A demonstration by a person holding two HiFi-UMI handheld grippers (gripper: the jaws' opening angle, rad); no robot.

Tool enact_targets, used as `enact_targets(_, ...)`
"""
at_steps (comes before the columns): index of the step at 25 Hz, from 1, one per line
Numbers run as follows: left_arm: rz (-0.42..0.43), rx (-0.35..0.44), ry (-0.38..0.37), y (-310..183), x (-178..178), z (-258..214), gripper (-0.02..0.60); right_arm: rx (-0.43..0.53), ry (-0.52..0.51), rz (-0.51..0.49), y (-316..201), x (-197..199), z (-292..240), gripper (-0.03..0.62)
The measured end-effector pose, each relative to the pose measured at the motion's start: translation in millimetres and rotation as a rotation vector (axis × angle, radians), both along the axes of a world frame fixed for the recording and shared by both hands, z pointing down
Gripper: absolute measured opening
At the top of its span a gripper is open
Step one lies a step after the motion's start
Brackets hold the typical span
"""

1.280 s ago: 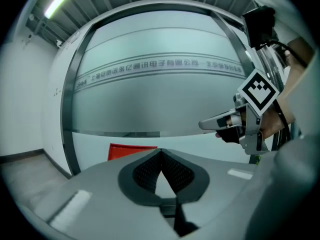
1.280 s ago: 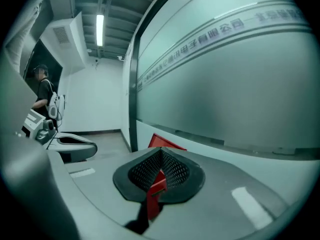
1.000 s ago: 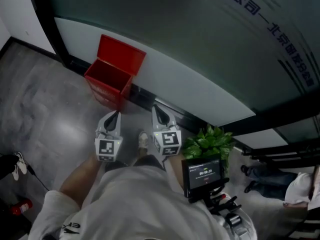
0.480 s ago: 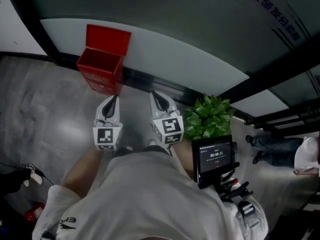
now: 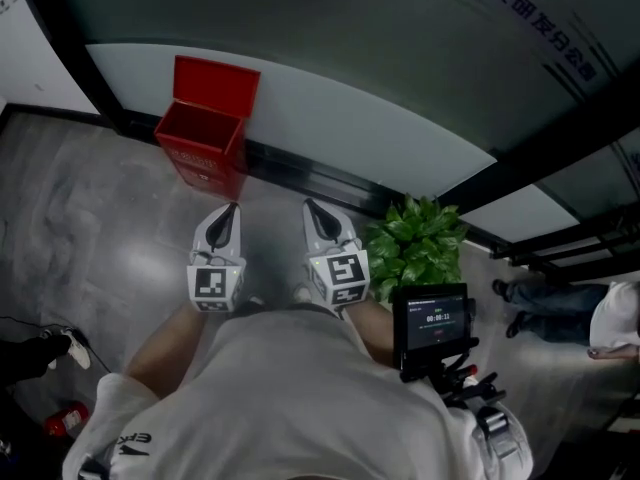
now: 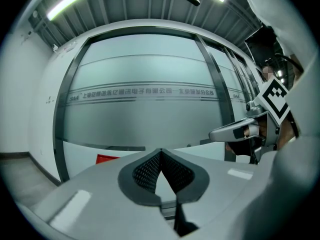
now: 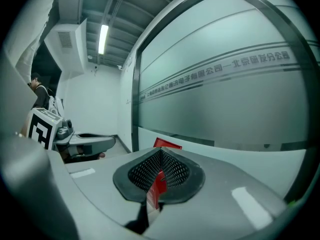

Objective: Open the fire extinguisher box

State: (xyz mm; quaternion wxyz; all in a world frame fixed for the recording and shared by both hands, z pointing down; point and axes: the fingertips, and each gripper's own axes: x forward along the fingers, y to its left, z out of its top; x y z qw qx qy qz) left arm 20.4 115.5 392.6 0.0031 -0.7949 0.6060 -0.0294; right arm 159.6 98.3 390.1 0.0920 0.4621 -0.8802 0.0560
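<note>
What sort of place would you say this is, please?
Most likely an office corridor or lobby: a frosted glass partition wall with a line of company lettering, a red fire extinguisher box on the grey floor against it, and a potted plant nearby.

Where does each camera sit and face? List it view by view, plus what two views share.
Head view: on the head, looking steeply down at box and wall; shows torso, left gripper, right gripper.
Left gripper view: on that gripper, facing the wall along its shut fingers; right gripper at right.
Right gripper view: on that gripper, facing the box along its shut fingers; left gripper at left.
Shared: all show the box.
</note>
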Motion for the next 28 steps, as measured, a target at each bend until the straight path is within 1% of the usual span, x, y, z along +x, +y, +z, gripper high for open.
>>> enact_targets(4,-0.002,-0.039,0.027,4,8,-2,0.002,-0.022,-0.007,-0.004,6,2,3,0.012)
enact_targets(12,-0.003,-0.014,0.0,3,11,4,0.002,-0.056,-0.032,-0.014,13,1,14,0.012)
enact_targets(18,-0.006,-0.049,0.019,0,12,5,0.002,-0.059,-0.021,-0.01,6,4,23,0.012)
enact_targets(23,-0.01,-0.024,0.0,-8,10,9,0.002,-0.063,-0.024,-0.009,1,3,22,0.012)
enact_targets(26,-0.009,-0.047,0.015,-10,11,8,0.002,-0.065,-0.029,-0.008,-2,2,20,0.012)
enact_targets(28,-0.011,-0.039,0.012,-13,11,8,0.002,-0.065,-0.032,-0.008,-4,3,20,0.012)
